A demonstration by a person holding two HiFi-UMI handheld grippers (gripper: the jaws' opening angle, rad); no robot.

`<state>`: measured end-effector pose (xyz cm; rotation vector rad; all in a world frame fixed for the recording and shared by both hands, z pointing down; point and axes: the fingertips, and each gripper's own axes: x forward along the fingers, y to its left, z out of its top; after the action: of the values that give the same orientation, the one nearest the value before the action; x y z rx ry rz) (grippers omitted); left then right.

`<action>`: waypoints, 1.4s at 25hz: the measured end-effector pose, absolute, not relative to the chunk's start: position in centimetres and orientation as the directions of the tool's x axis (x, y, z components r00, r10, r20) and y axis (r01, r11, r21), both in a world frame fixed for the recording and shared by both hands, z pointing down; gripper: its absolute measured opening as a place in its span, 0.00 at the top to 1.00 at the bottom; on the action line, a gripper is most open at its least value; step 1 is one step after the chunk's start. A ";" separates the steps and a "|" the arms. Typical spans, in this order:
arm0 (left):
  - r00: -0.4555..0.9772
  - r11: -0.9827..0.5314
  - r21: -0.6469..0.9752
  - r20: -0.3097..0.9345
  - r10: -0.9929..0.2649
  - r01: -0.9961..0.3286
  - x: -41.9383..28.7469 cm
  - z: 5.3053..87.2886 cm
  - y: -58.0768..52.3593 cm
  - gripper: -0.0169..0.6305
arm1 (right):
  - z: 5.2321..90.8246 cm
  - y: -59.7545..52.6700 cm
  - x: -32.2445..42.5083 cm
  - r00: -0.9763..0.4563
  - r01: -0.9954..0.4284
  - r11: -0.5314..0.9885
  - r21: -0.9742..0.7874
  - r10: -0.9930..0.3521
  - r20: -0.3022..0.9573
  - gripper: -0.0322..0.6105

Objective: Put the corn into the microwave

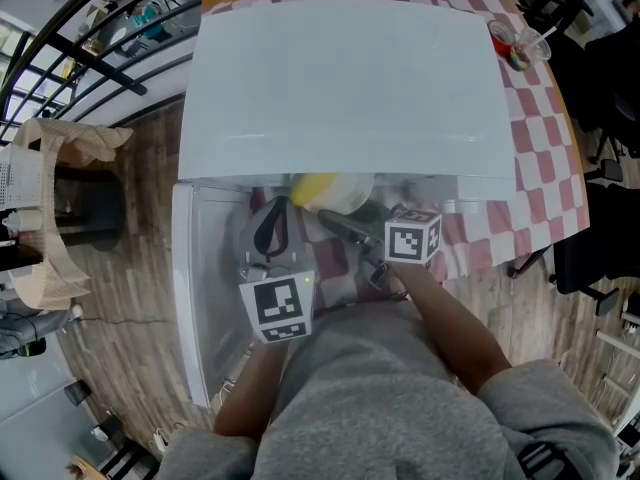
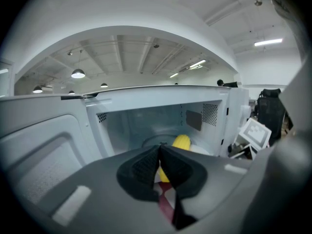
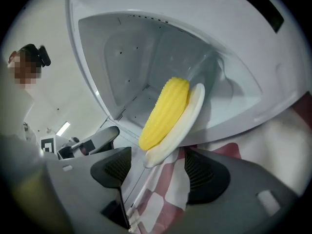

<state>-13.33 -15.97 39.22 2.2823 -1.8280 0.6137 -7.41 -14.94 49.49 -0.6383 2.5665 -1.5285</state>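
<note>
A yellow corn cob (image 1: 315, 188) (image 3: 165, 113) (image 2: 181, 142) lies on a white plate (image 1: 352, 196) (image 3: 189, 117) in the mouth of the white microwave (image 1: 350, 88) (image 3: 146, 57). The microwave's door (image 1: 195, 298) stands swung open at the left. My right gripper (image 1: 335, 223) (image 3: 156, 167) is open just in front of the plate. The plate's near rim sits between and a little above its pads, and neither pad touches it. My left gripper (image 1: 272, 218) (image 2: 160, 152) hangs in front of the opening, left of the plate, shut with nothing in it.
The microwave stands on a red-and-white checked cloth (image 1: 545, 168) (image 3: 165, 189). A clear cup with a straw (image 1: 515, 43) sits at the table's far right. A wicker chair (image 1: 55, 208) stands on the wooden floor to the left, and dark chairs (image 1: 600, 248) stand to the right.
</note>
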 end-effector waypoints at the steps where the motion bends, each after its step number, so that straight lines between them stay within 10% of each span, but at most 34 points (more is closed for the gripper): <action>1: 0.172 -0.245 -0.135 0.405 -0.898 -0.960 -13.3 39.2 -16.0 0.96 | 49.5 -14.8 -7.4 -0.910 -0.317 0.423 -0.849 -0.389 0.145 0.42; 20: 0.184 -0.253 -0.138 0.383 -0.905 -0.957 -13.1 38.7 -15.4 0.96 | 48.9 -15.1 -3.3 -0.625 -0.775 0.582 -0.247 -0.645 0.439 0.37; 35: 0.164 -0.237 -0.148 0.389 -0.907 -0.960 -14.1 38.8 -14.6 0.96 | 49.6 -18.7 -4.3 -0.518 -0.851 0.471 -0.232 -0.686 0.511 0.41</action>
<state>-14.11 -14.60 38.76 2.2923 -1.8517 0.6101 -4.28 -18.65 49.56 -1.6265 2.9805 -0.8331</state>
